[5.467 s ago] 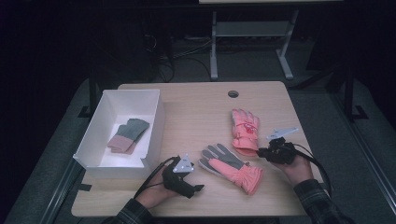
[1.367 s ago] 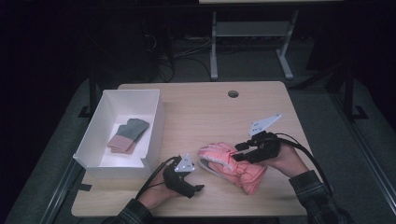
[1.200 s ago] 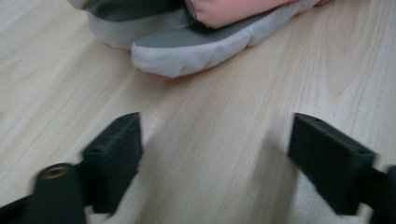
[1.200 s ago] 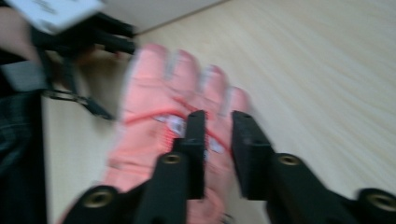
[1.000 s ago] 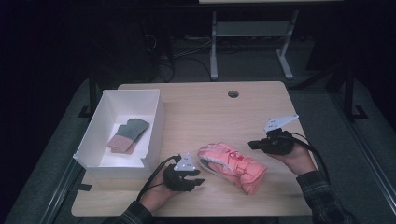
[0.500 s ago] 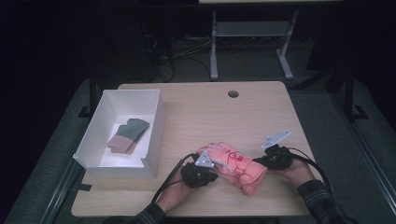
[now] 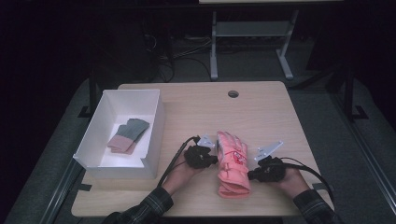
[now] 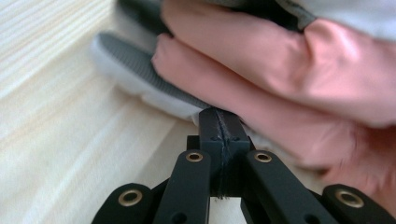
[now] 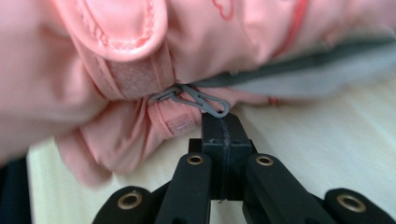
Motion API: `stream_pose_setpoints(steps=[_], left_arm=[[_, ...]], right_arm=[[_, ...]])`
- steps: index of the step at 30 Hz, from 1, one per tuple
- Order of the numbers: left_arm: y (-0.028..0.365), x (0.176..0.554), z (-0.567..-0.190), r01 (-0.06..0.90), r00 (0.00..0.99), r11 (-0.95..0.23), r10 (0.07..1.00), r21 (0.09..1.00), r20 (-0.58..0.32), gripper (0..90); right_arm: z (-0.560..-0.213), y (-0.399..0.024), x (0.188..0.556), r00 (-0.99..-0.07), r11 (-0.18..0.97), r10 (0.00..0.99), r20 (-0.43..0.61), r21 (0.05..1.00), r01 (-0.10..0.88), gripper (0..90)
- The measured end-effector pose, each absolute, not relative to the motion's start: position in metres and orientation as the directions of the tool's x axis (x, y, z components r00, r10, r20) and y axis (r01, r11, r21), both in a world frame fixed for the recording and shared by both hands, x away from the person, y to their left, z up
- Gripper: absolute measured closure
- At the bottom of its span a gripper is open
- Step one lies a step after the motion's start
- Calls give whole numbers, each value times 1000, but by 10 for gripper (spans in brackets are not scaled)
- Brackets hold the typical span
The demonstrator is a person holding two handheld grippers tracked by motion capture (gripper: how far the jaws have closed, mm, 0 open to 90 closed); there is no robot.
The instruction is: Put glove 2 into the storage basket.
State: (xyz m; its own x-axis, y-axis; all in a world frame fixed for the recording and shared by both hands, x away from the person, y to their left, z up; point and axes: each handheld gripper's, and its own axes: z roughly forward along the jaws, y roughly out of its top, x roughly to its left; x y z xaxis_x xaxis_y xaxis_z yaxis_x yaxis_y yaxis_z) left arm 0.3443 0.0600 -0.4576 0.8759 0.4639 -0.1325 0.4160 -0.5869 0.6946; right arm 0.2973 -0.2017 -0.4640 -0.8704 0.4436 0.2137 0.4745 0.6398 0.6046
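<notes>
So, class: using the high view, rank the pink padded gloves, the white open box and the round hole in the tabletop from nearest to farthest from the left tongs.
1. Pink padded gloves, right beside the left tongs.
2. White open box, to the left.
3. Round hole, toward the far edge.

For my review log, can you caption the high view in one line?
Two hand-held grippers, left and right, flank stacked pink gloves beside a white box.

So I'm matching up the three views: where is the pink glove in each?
High view: pink glove at front centre, between the grippers.
Left gripper view: upper right, above the shut jaws.
Right gripper view: across the top.
Shared landmark: the light wooden table.
</notes>
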Motion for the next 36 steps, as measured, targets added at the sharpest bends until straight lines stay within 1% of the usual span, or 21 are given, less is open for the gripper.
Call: stream_pose_setpoints(steps=[4,6,7,11,14,17,19,21,24,26,27,30,31,34,36], left_arm=[[55,353,-456,409,885,-585,441,701,-148,896],[52,354,-455,412,883,-570,441,711,-158,896],[53,354,-454,410,884,-570,440,712,-157,896],[58,354,-442,417,879,-544,446,728,-170,890],[64,353,-432,414,875,-547,458,728,-153,849],[72,353,-425,430,864,-539,477,724,-159,817],[78,353,-420,430,861,-536,486,726,-151,790],[83,354,-417,440,851,-513,500,737,-161,771],[89,356,-412,446,845,-503,509,740,-164,708],[92,357,-407,457,837,-487,517,744,-176,656],[92,357,-406,448,839,-485,518,751,-166,623],[93,356,-400,451,835,-472,523,757,-171,553],[93,355,-399,455,833,-467,523,758,-178,545],[89,354,-396,458,834,-460,518,760,-189,484],[84,354,-396,471,834,-457,509,754,-213,415]], right_arm=[[-465,-193,289,-875,636,420,241,610,473,899],[-462,-193,286,-878,646,432,208,608,462,899],[-459,-195,284,-872,637,440,214,610,471,899],[-441,-205,279,-859,576,473,197,668,471,899],[-425,-209,276,-847,529,501,176,713,461,899],[-409,-206,277,-847,493,508,155,754,434,899],[-400,-201,279,-848,482,511,139,771,417,899],[-395,-195,283,-851,475,510,124,784,399,899],[-395,-185,287,-853,478,512,104,790,384,900],[-399,-180,290,-846,487,522,106,778,398,900],[-403,-178,292,-845,503,526,93,768,397,900],[-415,-179,294,-837,509,536,112,748,426,900],[-418,-180,294,-834,510,540,114,744,432,900],[-426,-181,294,-832,514,541,124,735,443,900],[-430,-180,294,-830,518,542,128,728,450,900]])
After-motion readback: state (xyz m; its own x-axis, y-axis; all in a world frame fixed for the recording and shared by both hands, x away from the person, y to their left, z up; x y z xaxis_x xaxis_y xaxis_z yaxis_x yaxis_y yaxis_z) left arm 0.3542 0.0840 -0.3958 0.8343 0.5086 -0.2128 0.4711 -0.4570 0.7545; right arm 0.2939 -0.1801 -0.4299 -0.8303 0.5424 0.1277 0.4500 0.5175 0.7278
